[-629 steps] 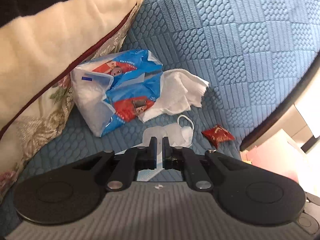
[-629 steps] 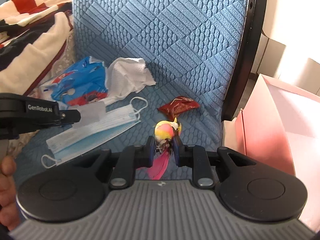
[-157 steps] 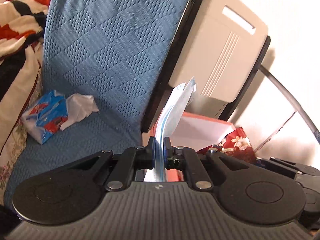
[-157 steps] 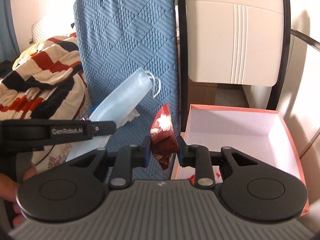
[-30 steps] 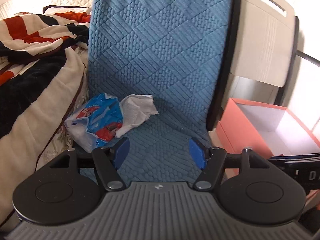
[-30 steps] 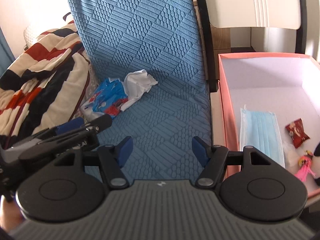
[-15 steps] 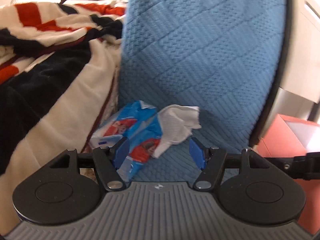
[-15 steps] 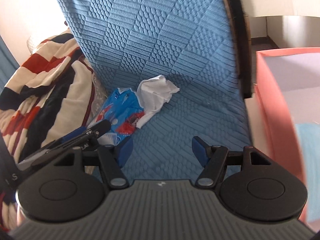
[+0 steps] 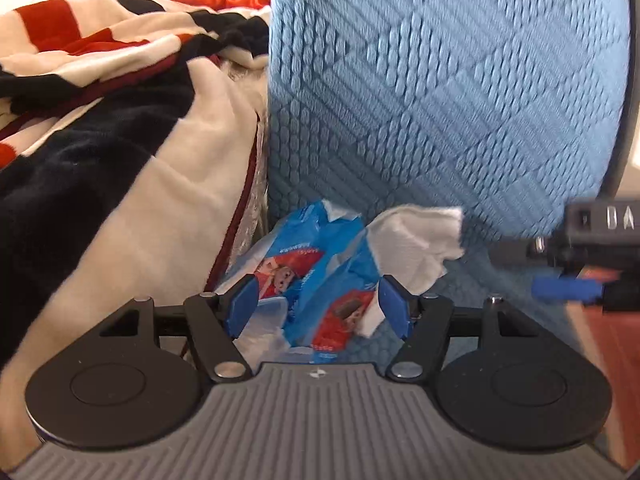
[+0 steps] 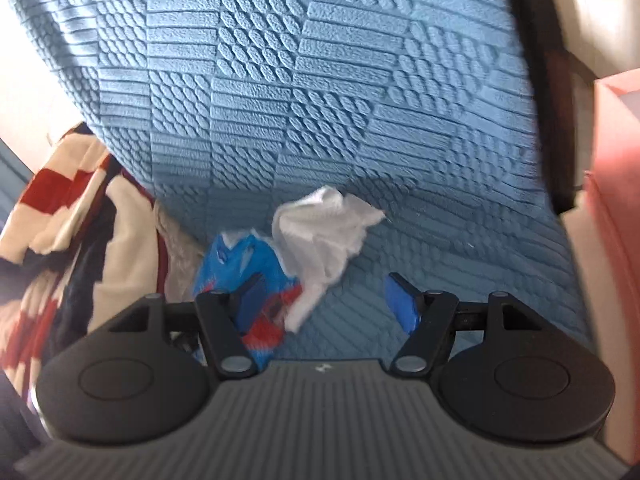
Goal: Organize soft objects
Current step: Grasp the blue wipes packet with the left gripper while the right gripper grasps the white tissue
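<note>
At the seat's left edge, by the blanket point(image 9: 120, 152), lay the tissue pack point(image 9: 316, 280) and loose tissue point(image 9: 416, 244). Both grippers, left point(image 9: 318, 306) and right point(image 10: 326, 300), had swung back from the box, jaws open and empty — last items next.

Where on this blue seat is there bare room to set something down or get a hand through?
Bare blue seat cushion runs from the white tissue across to the black chair frame beside the pink box. The crowded corner is on the other side: the blue tissue pack lies against the striped blanket, with the tissue spilling from it.
</note>
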`<state>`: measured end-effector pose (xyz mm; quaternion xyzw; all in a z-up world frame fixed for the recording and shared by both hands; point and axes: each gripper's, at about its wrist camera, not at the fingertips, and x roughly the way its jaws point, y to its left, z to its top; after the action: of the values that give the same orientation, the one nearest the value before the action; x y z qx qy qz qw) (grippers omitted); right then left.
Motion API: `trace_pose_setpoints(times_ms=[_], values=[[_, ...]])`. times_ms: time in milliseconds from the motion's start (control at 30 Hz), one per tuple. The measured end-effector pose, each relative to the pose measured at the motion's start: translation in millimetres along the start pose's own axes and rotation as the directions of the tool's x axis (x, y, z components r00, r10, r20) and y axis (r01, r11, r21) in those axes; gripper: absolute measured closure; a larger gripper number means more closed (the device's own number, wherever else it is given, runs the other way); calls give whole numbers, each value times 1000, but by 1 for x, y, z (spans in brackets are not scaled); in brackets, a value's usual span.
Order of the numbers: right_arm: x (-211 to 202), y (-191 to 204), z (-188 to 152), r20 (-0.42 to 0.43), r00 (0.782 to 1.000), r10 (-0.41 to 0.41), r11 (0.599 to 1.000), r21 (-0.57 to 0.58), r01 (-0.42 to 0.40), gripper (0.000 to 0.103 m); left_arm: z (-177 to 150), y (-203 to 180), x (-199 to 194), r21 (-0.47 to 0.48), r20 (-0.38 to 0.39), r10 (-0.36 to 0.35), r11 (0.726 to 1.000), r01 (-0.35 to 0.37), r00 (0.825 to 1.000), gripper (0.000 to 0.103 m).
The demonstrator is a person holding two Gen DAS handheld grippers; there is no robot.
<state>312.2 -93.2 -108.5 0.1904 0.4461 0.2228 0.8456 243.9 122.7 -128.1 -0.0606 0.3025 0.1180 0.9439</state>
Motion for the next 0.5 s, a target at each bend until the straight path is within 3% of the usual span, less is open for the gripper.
trace_pose_setpoints(times_ms=[167, 300, 500], values=[[31, -1, 7, -20, 1000, 23, 999, 42, -22, 34, 3, 3, 17, 31, -50, 12, 999, -10, 999, 32], [59, -11, 9, -37, 997, 61, 987, 148, -55, 34, 1, -6, 21, 159, -30, 26, 987, -20, 999, 32], [86, -20, 8, -54, 998, 45, 971, 236, -31, 34, 3, -3, 30, 186, -46, 18, 982, -9, 999, 33]])
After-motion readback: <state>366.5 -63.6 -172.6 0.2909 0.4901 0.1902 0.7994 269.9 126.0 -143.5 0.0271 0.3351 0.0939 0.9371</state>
